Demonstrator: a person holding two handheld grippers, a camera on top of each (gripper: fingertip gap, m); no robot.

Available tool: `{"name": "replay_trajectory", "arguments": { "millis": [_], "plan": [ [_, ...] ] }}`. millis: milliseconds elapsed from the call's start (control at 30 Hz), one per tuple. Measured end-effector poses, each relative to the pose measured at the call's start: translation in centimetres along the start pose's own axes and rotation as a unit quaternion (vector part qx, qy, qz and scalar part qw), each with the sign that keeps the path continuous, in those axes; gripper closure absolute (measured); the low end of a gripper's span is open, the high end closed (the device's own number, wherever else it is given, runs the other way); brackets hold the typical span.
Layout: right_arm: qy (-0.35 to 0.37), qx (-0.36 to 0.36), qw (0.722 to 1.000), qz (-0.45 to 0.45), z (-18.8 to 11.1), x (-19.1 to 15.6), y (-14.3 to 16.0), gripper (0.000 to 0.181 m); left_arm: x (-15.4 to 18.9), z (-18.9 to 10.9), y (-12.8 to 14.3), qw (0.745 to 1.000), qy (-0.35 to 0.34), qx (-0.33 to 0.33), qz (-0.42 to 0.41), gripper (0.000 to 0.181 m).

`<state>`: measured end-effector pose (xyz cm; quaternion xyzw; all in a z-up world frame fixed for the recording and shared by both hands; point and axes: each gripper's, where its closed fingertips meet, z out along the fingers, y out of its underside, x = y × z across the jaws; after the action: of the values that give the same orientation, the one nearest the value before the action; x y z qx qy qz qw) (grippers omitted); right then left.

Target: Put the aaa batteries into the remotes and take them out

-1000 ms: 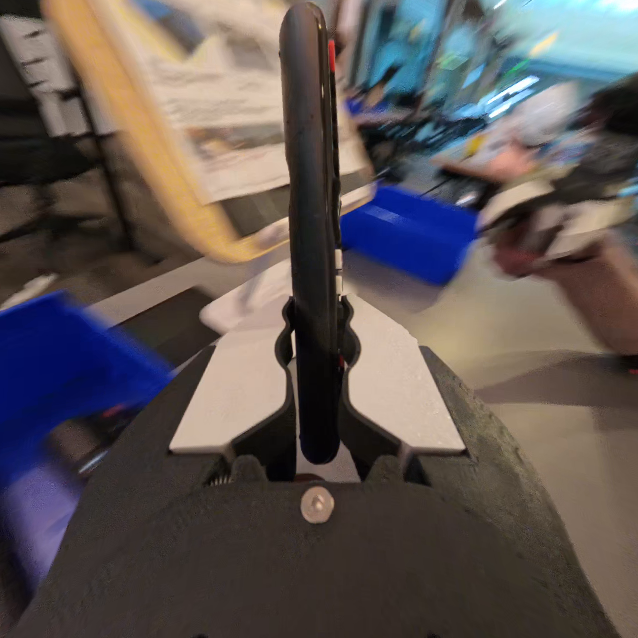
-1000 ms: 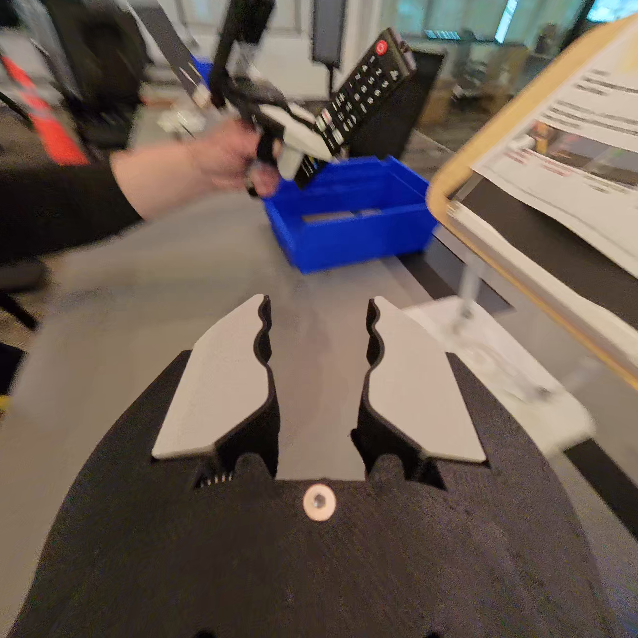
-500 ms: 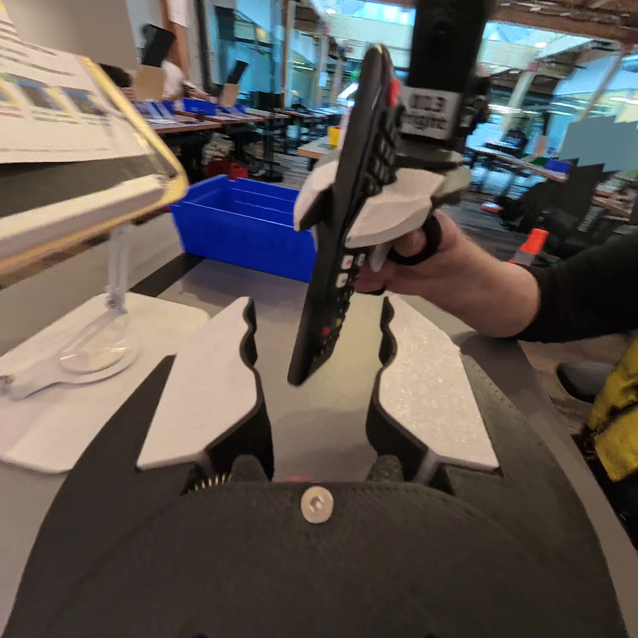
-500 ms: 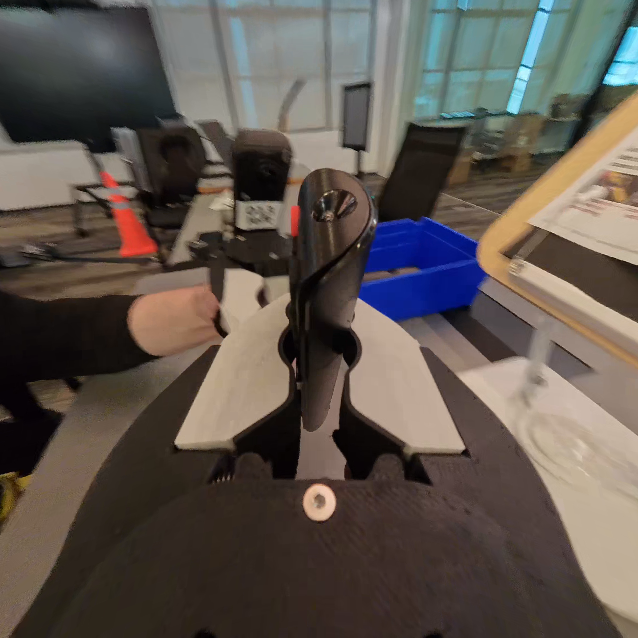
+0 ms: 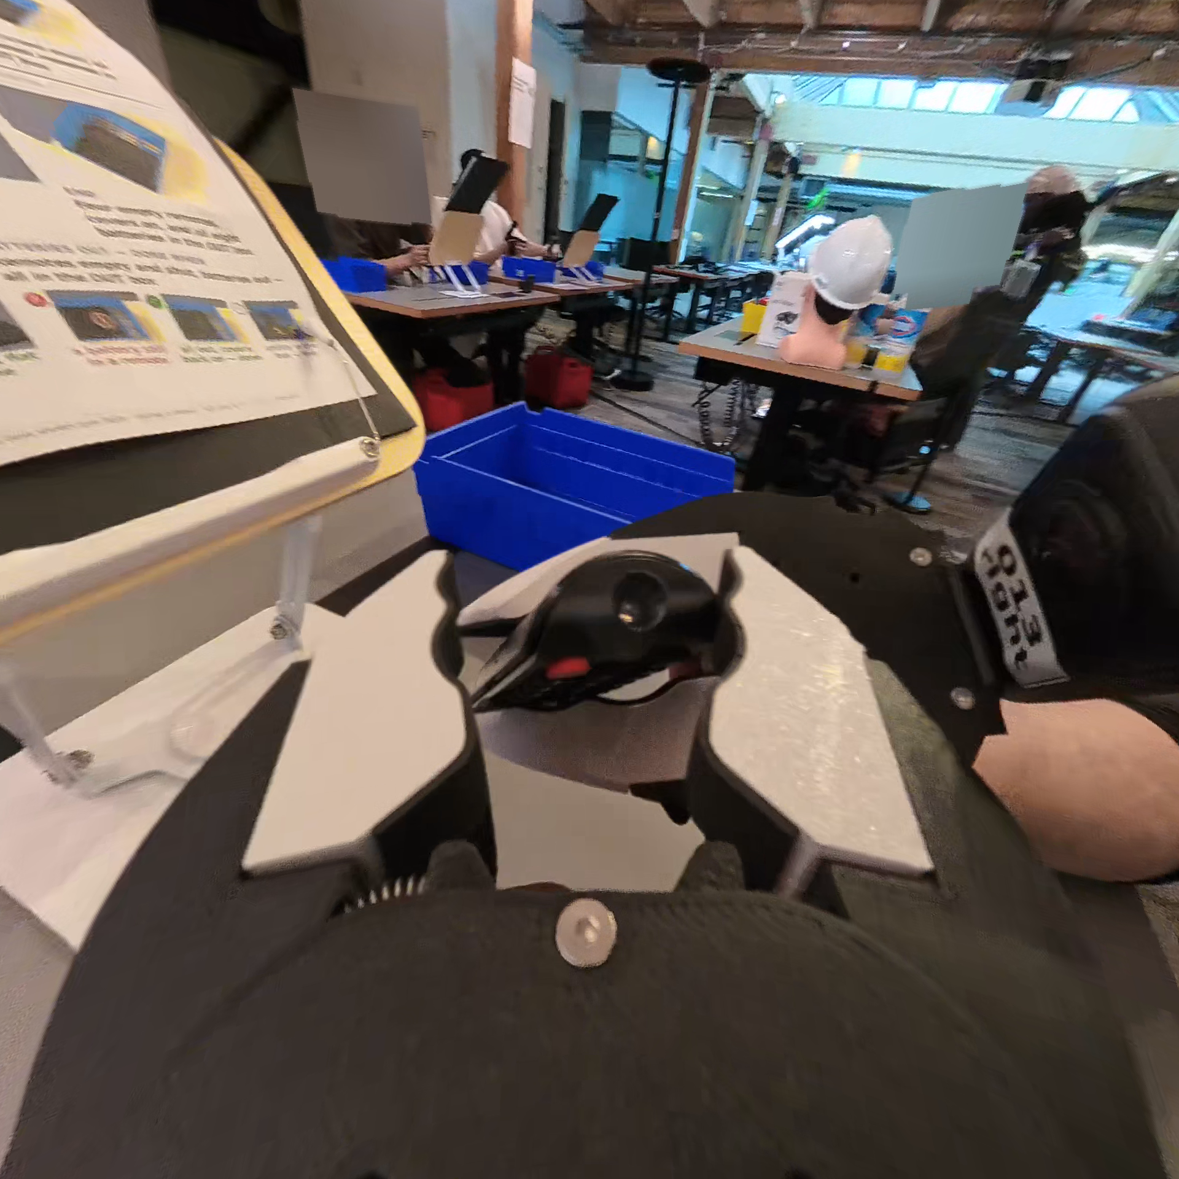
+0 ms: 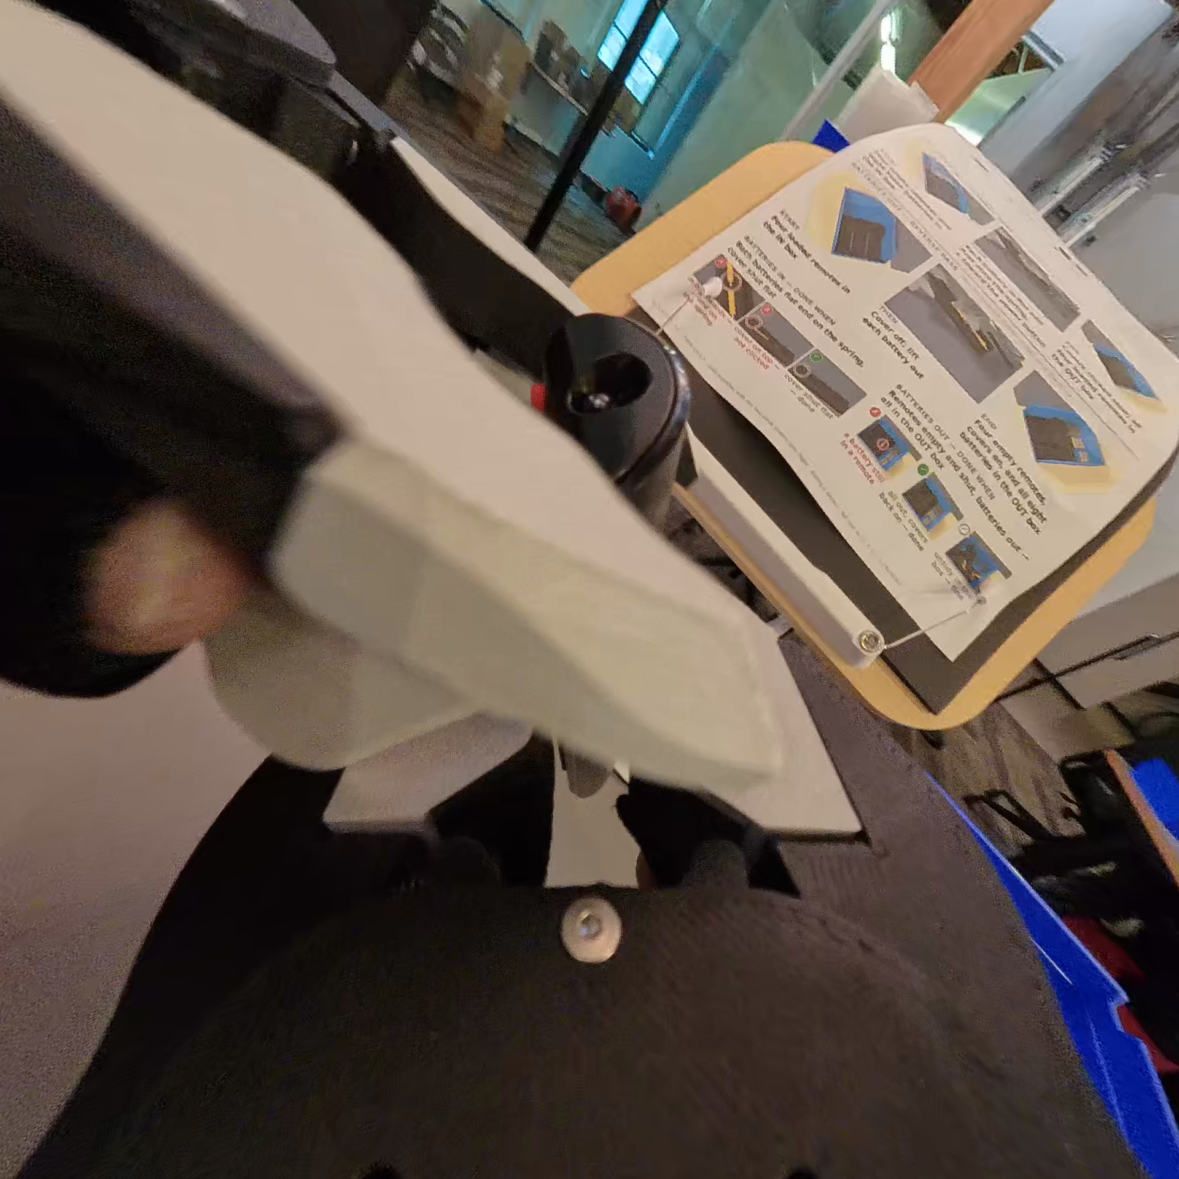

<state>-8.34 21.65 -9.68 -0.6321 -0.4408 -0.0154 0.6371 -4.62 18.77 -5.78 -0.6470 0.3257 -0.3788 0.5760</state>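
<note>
The left tool (image 5: 587, 574) gapes wide around the tip of the black remote (image 6: 615, 408), which the right tool (image 5: 638, 644) clamps; the desk (image 5: 574, 842) lies below the remote. Closing off-centre on that rounded tip could twist the remote loose and drop it.

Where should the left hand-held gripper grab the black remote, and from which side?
Probably the free end of the remote, by the red button. The right hand-held gripper clamps it across its faces farther back, so only that end sticks out. It points at the open left hand-held gripper; come in end-on and close on the two long side edges.
</note>
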Motion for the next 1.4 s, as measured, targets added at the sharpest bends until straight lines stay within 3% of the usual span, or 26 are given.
{"name": "replay_trajectory", "arguments": {
  "millis": [33, 167, 200, 300, 367, 433, 500, 633, 700, 767, 867, 900, 967, 1000, 1067, 1267, 1333, 1400],
  "plan": [
    [-0.002, -0.006, 1.0, -0.001, 0.1, -0.4, 0.3, 0.12, 0.4, -0.1, 0.2, 1.0, 0.01, 0.0, 0.005, 0.118],
    [-0.004, -0.006, 1.0, -0.018, 0.0, -1.8, 0.6, 0.083, 0.5, -0.7, 0.4, 0.999, 0.002, 0.022, 0.042, 0.124],
    [-0.015, -0.002, 1.0, -0.014, -0.1, -2.3, 0.5, 0.083, 0.5, -0.9, 0.4, 0.999, 0.01, 0.026, 0.039, 0.124],
    [-0.059, 0.02, 0.998, 0.0, -0.5, -3.7, 0.2, 0.154, 0.2, -1.7, 0.2, 0.998, 0.049, 0.034, 0.02, 0.125],
    [-0.123, 0.03, 0.992, 0.012, -1.1, -5.1, 0.4, 0.147, -0.1, -2.6, -0.4, 0.995, 0.086, 0.052, -0.003, 0.125],
    [-0.223, 0.037, 0.973, 0.055, -1.7, -6.8, 1.0, 0.12, 0.6, -3.7, -0.8, 0.984, 0.163, 0.061, -0.026, 0.125],
    [-0.328, 0.051, 0.933, 0.138, -2.5, -7.7, 1.3, 0.106, 2.2, -4.9, -1.4, 0.962, 0.256, 0.081, -0.046, 0.126],
    [-0.538, 0.103, 0.797, 0.254, -5.2, -9.3, 0.3, 0.103, 4.2, -5.4, -1.5, 0.927, 0.36, 0.087, -0.063, 0.126],
    [-0.616, 0.106, 0.734, 0.265, -6.5, -10.3, 0.4, 0.126, 5.5, -5.4, -0.8, 0.912, 0.4, 0.066, -0.052, 0.125],
    [-0.645, 0.11, 0.71, 0.259, -6.9, -11.0, 0.9, 0.133, 5.7, -4.9, -0.2, 0.913, 0.403, 0.047, -0.047, 0.125],
    [-0.626, 0.119, 0.72, 0.274, -6.3, -10.8, 1.6, 0.134, 4.2, -4.3, 0.5, 0.933, 0.357, 0.039, -0.038, 0.117],
    [-0.604, 0.109, 0.736, 0.285, -5.5, -10.6, 2.0, 0.135, 3.7, -4.1, 0.7, 0.939, 0.339, 0.034, -0.039, 0.097],
    [-0.562, 0.084, 0.769, 0.294, -4.0, -10.1, 3.1, 0.135, 2.5, -3.4, 1.8, 0.956, 0.291, 0.013, -0.03, 0.086],
    [-0.541, 0.077, 0.783, 0.297, -3.5, -9.8, 3.5, 0.135, 1.9, -2.9, 2.6, 0.965, 0.26, -0.007, -0.015, 0.088],
    [-0.513, 0.076, 0.803, 0.294, -2.9, -9.9, 4.0, 0.135, 1.0, -2.2, 3.5, 0.973, 0.227, -0.026, -0.009, 0.117],
    [-0.444, 0.088, 0.838, 0.305, -1.7, -9.8, 4.6, 0.139, -0.8, -2.0, 3.7, 0.98, 0.196, -0.02, -0.031, 0.141],
    [-0.47, 0.11, 0.818, 0.314, -2.5, -9.5, 4.0, 0.143, -0.8, -2.5, 3.8, 0.976, 0.213, -0.021, -0.047, 0.142],
    [-0.495, 0.114, 0.782, 0.362, -2.7, -8.8, 3.5, 0.13, -0.9, -2.3, 4.5, 0.977, 0.208, -0.037, -0.035, 0.143]
  ]
}}
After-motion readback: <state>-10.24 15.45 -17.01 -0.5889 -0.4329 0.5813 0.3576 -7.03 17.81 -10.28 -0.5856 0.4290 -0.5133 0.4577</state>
